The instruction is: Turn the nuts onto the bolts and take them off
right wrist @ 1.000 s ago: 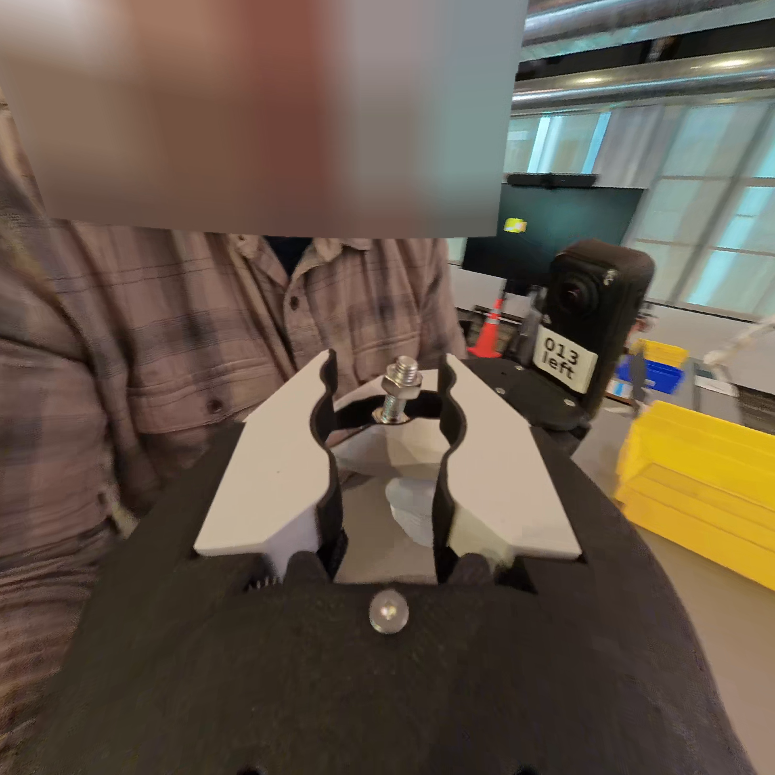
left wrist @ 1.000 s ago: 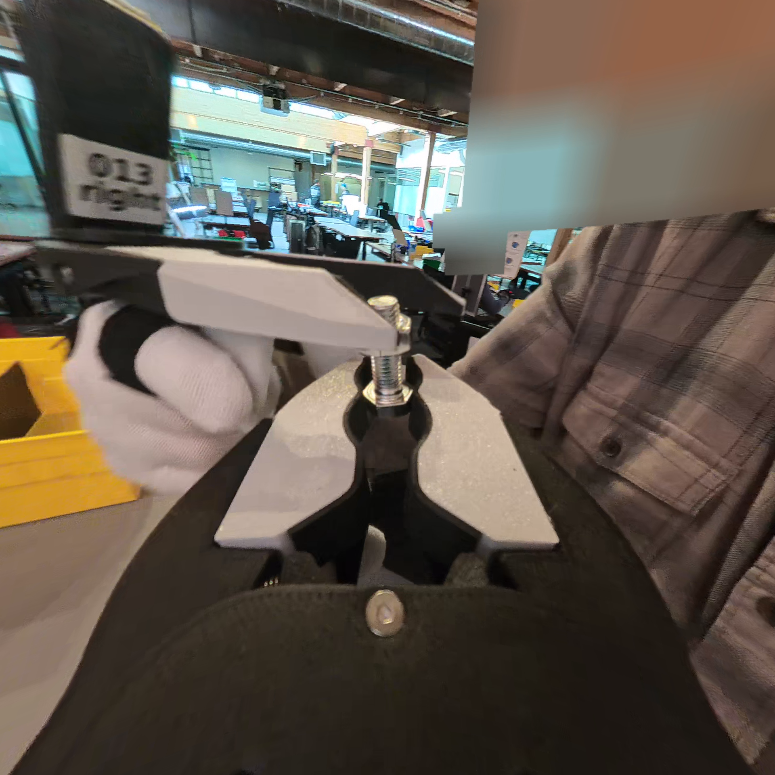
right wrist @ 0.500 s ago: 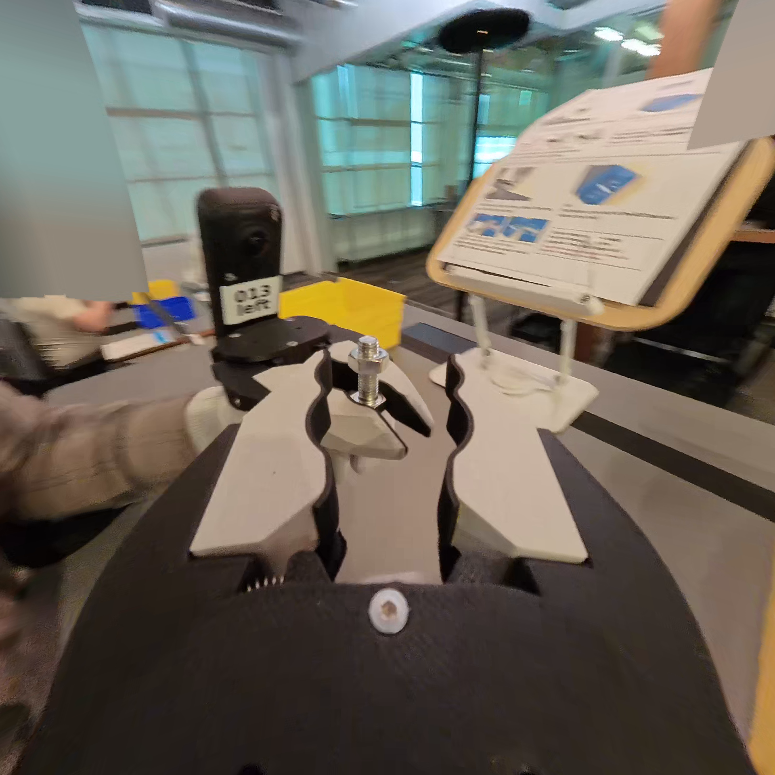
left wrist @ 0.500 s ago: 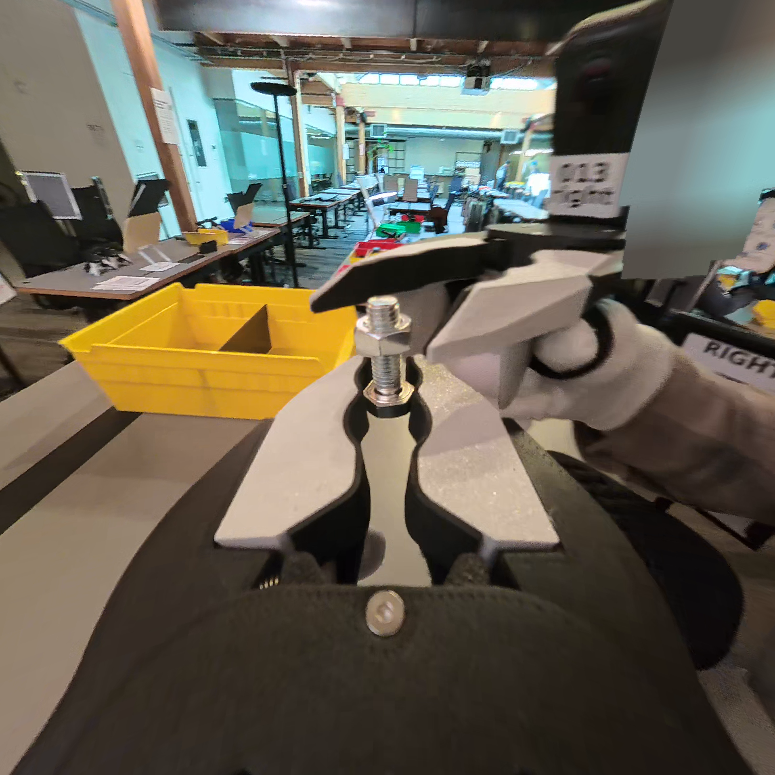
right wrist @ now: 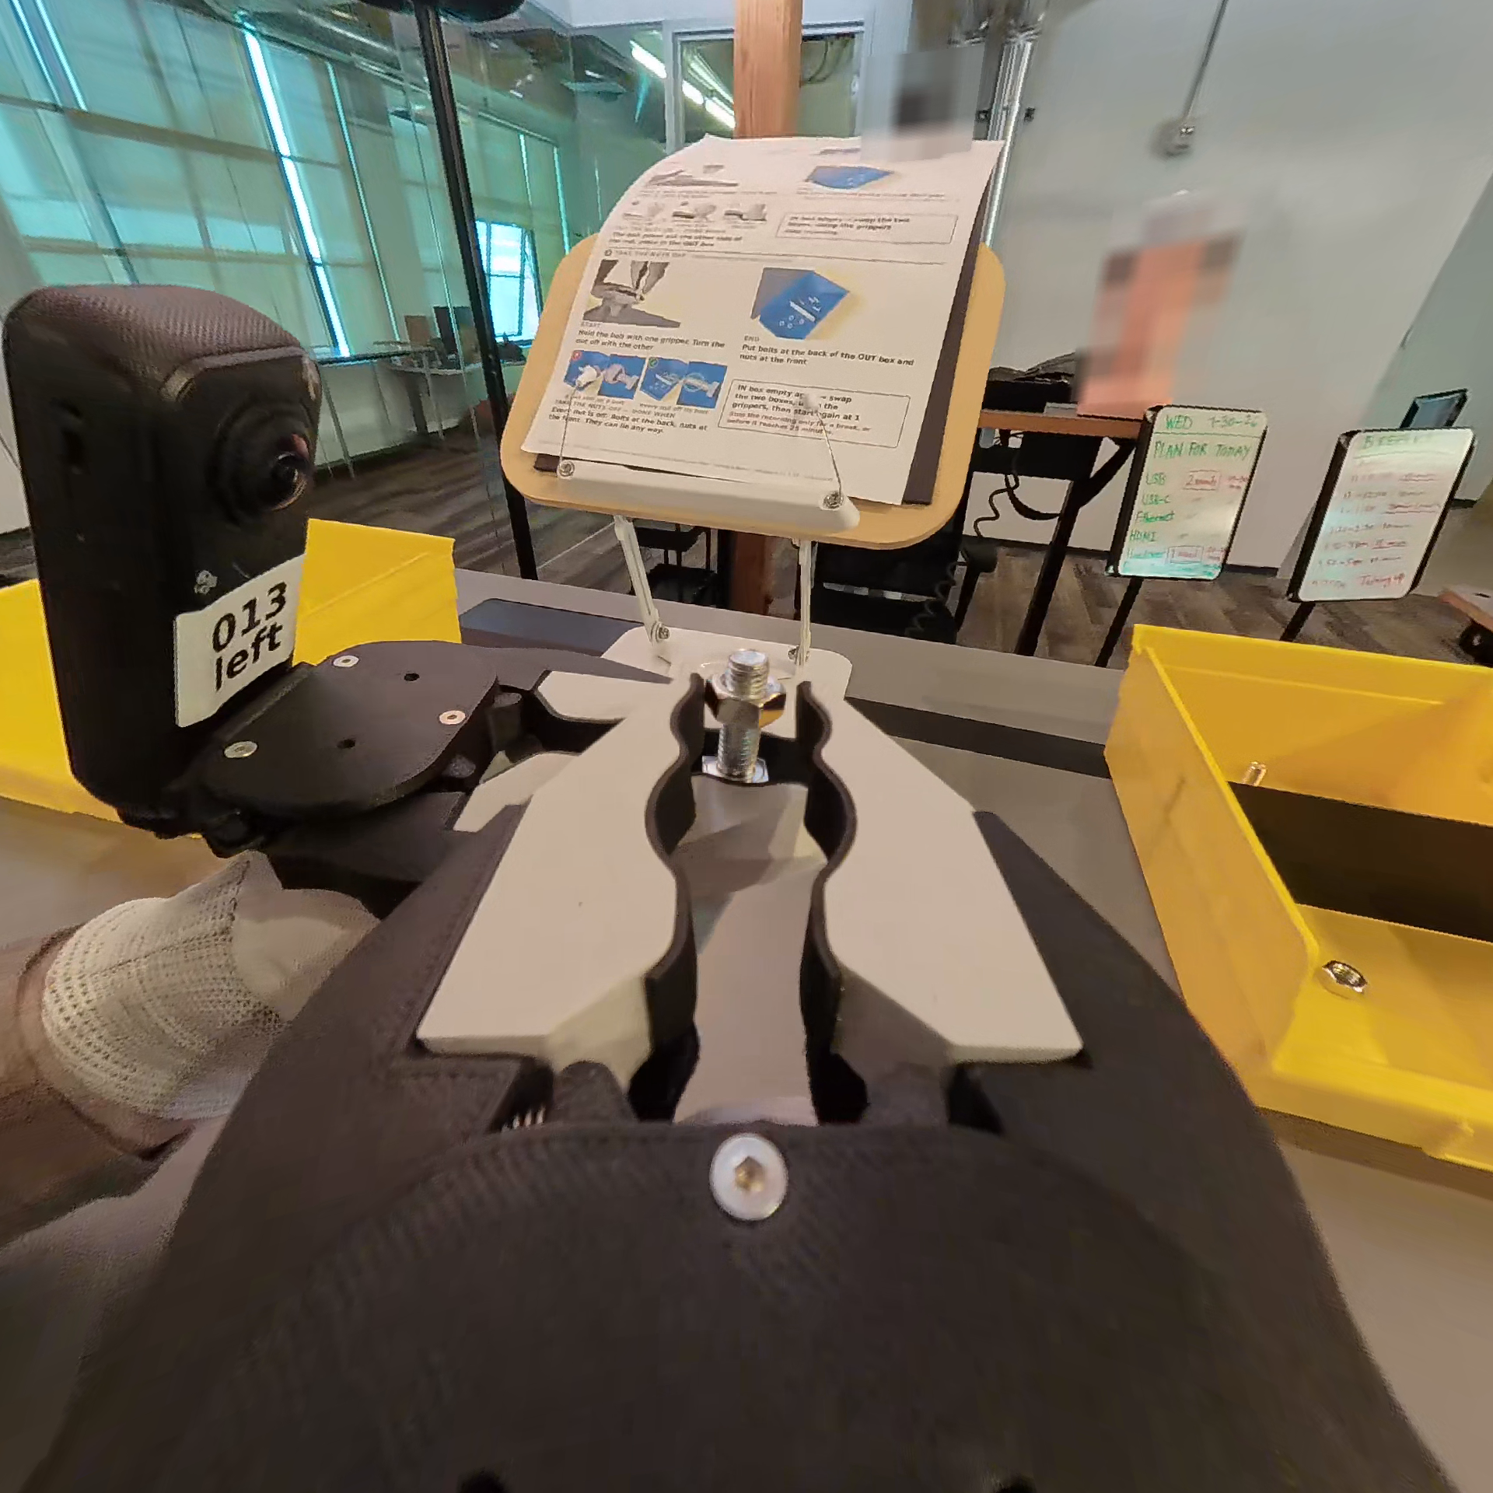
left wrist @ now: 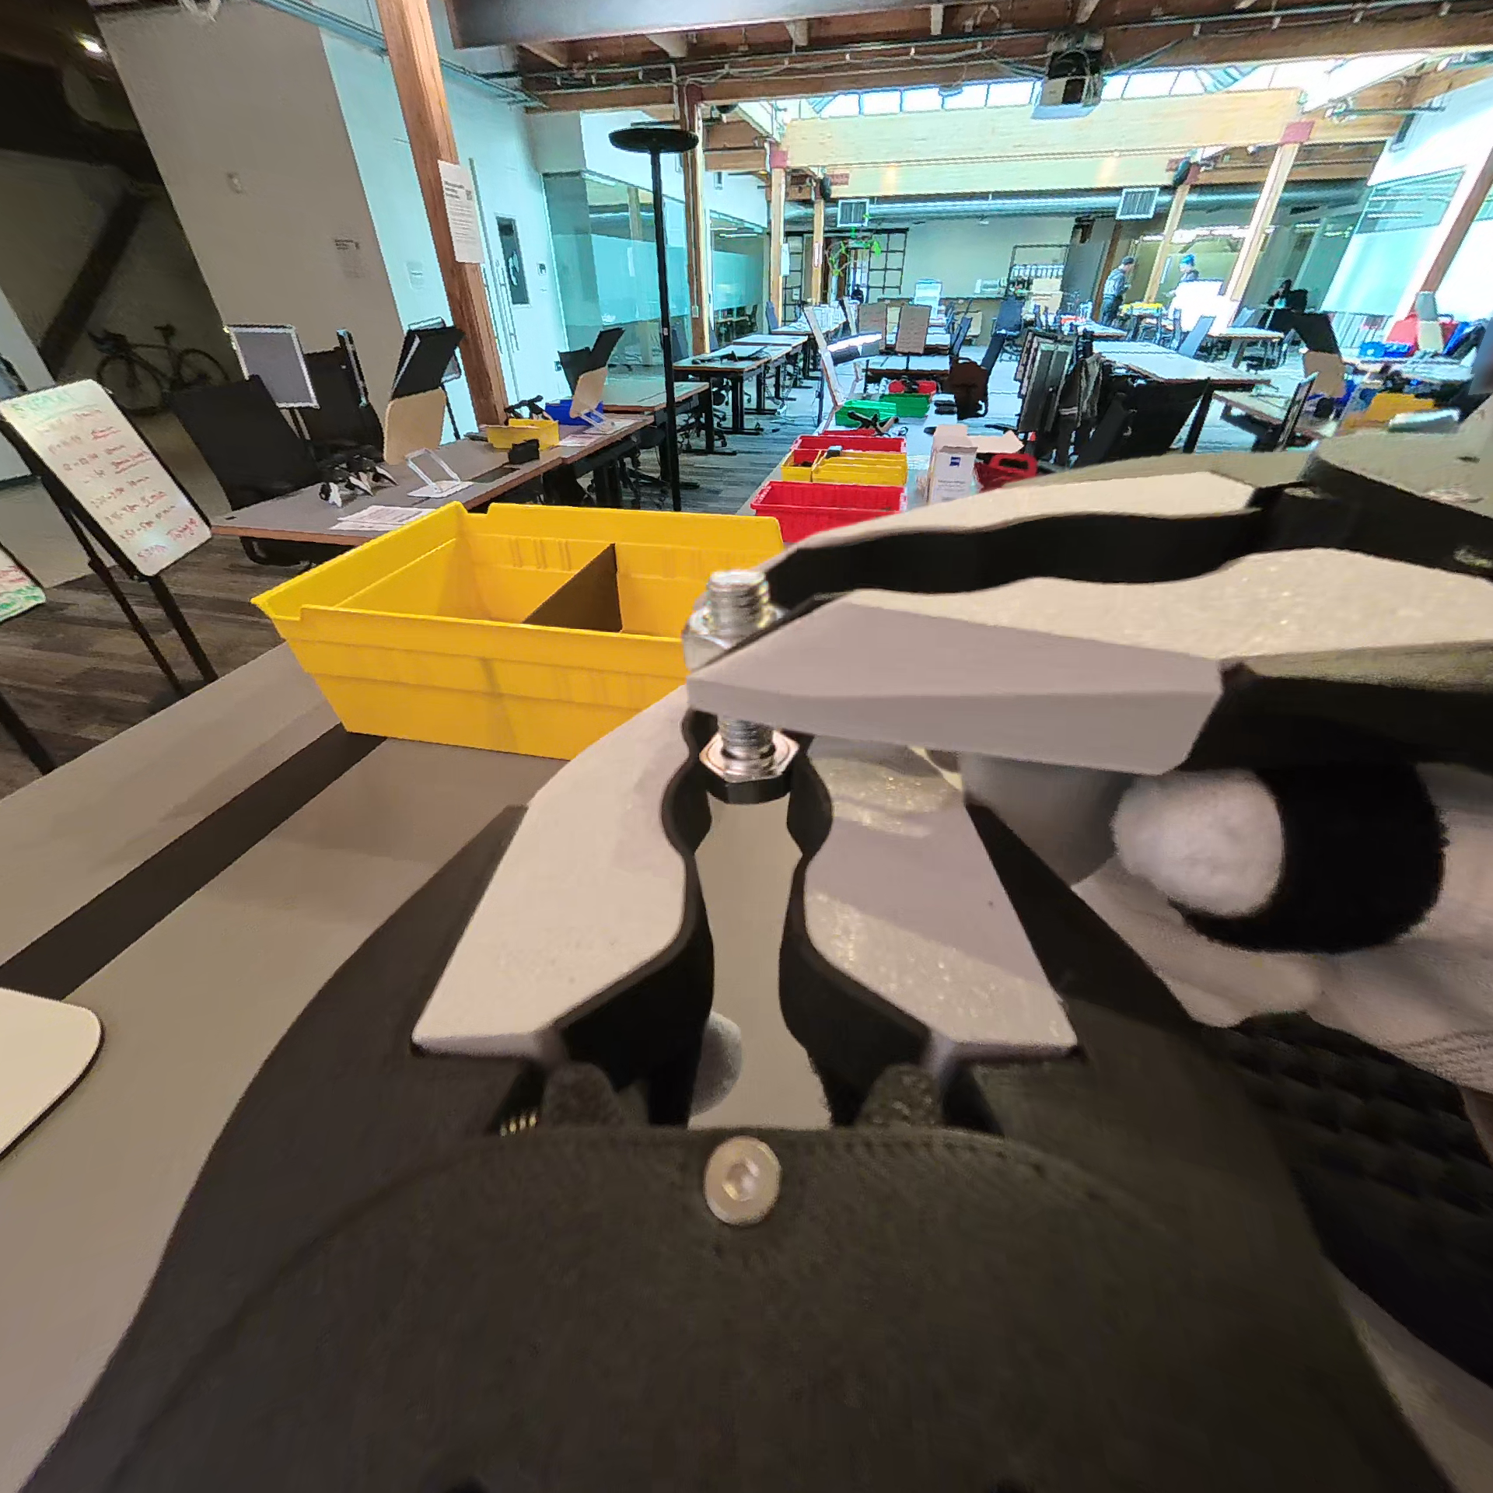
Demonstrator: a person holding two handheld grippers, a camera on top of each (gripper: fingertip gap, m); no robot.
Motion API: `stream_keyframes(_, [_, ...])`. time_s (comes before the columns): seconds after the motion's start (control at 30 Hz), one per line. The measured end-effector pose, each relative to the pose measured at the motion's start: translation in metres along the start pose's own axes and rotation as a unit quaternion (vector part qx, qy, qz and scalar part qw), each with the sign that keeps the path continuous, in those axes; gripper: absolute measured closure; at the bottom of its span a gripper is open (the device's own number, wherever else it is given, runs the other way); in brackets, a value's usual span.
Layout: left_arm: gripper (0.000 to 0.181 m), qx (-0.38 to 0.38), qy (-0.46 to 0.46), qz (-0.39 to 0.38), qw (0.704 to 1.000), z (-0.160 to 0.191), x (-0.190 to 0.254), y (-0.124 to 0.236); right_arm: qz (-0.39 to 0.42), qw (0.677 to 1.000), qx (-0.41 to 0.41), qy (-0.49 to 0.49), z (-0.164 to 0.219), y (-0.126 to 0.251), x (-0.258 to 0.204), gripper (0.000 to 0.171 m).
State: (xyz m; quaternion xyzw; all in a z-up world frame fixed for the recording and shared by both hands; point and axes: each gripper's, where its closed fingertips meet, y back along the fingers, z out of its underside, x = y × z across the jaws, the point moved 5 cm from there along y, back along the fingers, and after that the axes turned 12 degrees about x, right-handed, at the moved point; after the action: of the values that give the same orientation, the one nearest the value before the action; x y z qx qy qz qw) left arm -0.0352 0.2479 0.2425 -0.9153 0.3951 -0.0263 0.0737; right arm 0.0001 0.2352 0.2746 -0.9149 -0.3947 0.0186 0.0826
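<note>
Bolt [left wrist: 743, 727] position: upright between the two grippers, above the grey table [left wrist: 202, 872], with its hexagonal head [left wrist: 747, 780] seated in the tip notch of the left gripper [left wrist: 747, 796], whose jaws are drawn narrow around it. Nut [right wrist: 743, 704] position: near the upper end of the threaded shank, with a few threads showing above it. The right gripper [right wrist: 747, 711] reaches in from the side, and its jaws are closed narrow on the flats of the nut. Whether the nut is being run on or off cannot be told from these views. Hazard 1: if the right gripper turns off the bolt's axis, the nut may bind or cross-thread, because the shank is held only at the head. Hazard 2: the left jaws contact little more than the head; torque from the nut could spin or tilt the bolt in the notch. Hazard 3: if the nut is close to leaving the thread, it may come free suddenly, and a loosened hold would drop it onto the table instead of into a yellow bin [right wrist: 1309, 889], where a loose nut [right wrist: 1341, 979] already lies. Hazard 4: the fingers of both grippers sit very near one another and may collide during rotation.
</note>
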Motion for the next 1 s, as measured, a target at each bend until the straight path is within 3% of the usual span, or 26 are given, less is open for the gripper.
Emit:
stream_keyframes(0.33, [0.166, -0.002, 0.003, 0.016, 1.000, -0.002, 0.001, 0.002, -0.054, 0.998, 0.012, -0.006, 0.000, 0.001, 0.003, 0.155])
stream_keyframes(0.57, [0.166, 0.007, 0.034, 0.057, 0.998, -0.009, 0.008, 0.004, -0.200, 0.978, 0.019, -0.063, -0.006, 0.005, 0.013, 0.155])
stream_keyframes(0.77, [0.165, 0.006, 0.052, 0.111, 0.992, -0.018, 0.021, 0.007, -0.400, 0.908, 0.037, -0.120, -0.013, 0.008, 0.023, 0.155])
stream_keyframes(0.87, [0.166, 0.006, 0.057, 0.142, 0.988, -0.022, 0.032, 0.008, -0.504, 0.852, 0.049, -0.131, -0.017, 0.012, 0.026, 0.155])
stream_keyframes(1.0, [0.166, 0.009, 0.079, 0.210, 0.975, -0.027, 0.054, 0.010, -0.647, 0.743, 0.056, -0.163, -0.023, 0.022, 0.025, 0.155])
